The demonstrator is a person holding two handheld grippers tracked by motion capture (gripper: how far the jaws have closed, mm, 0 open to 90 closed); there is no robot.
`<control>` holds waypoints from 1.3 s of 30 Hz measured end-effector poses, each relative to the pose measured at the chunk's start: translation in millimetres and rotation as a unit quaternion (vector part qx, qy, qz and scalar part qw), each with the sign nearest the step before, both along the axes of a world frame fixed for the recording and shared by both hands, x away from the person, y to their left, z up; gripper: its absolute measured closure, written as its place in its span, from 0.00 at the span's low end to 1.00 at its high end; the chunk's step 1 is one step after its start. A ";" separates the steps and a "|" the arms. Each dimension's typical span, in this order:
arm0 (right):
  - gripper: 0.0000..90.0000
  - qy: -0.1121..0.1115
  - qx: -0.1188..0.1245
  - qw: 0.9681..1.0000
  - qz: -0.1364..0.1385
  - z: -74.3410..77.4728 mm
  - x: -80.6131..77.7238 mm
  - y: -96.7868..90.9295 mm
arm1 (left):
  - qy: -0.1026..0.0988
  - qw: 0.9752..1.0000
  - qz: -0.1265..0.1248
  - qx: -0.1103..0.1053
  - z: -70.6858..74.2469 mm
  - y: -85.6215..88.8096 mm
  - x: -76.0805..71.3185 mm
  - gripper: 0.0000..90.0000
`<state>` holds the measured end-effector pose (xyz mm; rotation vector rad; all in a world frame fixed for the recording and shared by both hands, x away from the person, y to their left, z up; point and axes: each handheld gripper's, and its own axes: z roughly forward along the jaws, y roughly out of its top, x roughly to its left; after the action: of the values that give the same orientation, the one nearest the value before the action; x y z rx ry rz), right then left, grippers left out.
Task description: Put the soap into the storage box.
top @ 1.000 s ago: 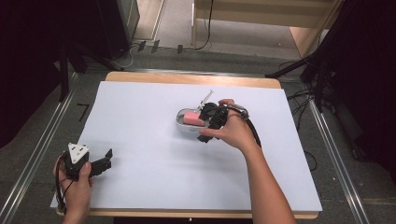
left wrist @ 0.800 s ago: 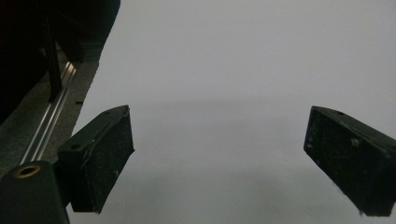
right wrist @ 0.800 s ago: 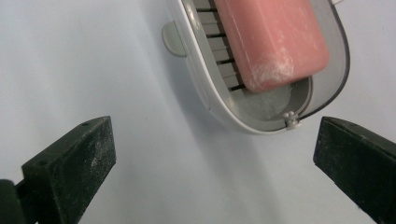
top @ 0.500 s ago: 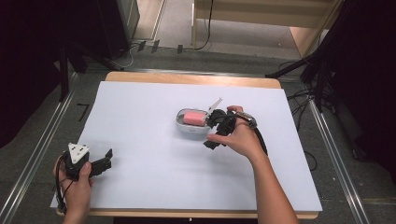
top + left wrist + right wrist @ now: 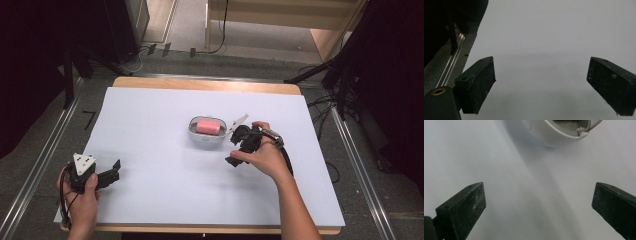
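Observation:
A small white oval dish [image 5: 200, 138] stands near the middle of the white sheet, and a pink bar [image 5: 208, 126] lies in it. My right gripper [image 5: 234, 148] sits just right of the dish, apart from it, open with nothing between its jaws. In the right gripper view its jaws [image 5: 539, 205] are spread wide over bare sheet, with the dish's rim [image 5: 559, 137] at the top. My left gripper [image 5: 115, 171] rests at the front left corner of the table. Its jaws are open and empty in the left gripper view [image 5: 541, 82].
The white sheet [image 5: 165, 195] covers a wooden table [image 5: 210, 85]. Metal rails [image 5: 40, 165] run along both sides, and the left one shows in the left gripper view [image 5: 451, 62]. Cables [image 5: 320, 105] lie on the floor at the right, beside dark stands.
My right hand has drawn its gripper back from over the dish, to the right and nearer the front edge. The pink bar stays in the dish. The left gripper has not moved.

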<state>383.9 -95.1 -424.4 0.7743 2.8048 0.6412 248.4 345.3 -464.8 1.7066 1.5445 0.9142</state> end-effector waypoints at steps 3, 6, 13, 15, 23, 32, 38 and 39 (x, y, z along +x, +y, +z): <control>0.00 0.000 0.004 1.000 -0.006 -3.4 -3.7 -6.0 | 0.000 1.000 0.000 0.001 0.0 -0.1 -0.1 0.10; 0.00 0.002 0.009 1.000 -0.012 -6.2 -6.4 -11.8 | 0.000 1.000 0.000 0.001 0.1 -0.2 -0.1 0.10; 0.00 0.001 0.023 0.999 -0.028 -13.2 -15.2 -28.5 | 0.000 1.000 -0.001 0.004 0.1 -0.4 -0.1 0.10; 0.00 0.001 0.030 0.999 -0.034 -15.5 -18.7 -35.3 | 0.001 1.000 -0.001 0.004 0.1 -0.4 0.0 0.10; 0.00 -0.016 0.047 0.997 -0.051 -19.9 -28.4 -55.6 | 0.000 1.000 -0.001 0.005 0.0 -0.7 0.0 0.10; 0.00 -0.028 0.065 0.995 -0.072 -23.1 -37.8 -75.5 | -0.001 1.000 -0.001 0.005 -0.1 -0.9 0.1 0.10; 0.00 -0.034 0.083 0.992 -0.088 -27.4 -45.4 -92.4 | -0.001 1.000 -0.001 0.005 -0.2 -1.1 0.1 0.10; 0.00 -0.034 0.086 0.991 -0.092 -27.9 -46.8 -94.5 | -0.001 1.000 -0.001 0.006 -0.2 -1.1 0.1 0.10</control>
<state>337.2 -189.6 -452.3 1.0087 2.6029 0.8650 248.5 344.3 -465.0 1.7141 1.5397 0.9248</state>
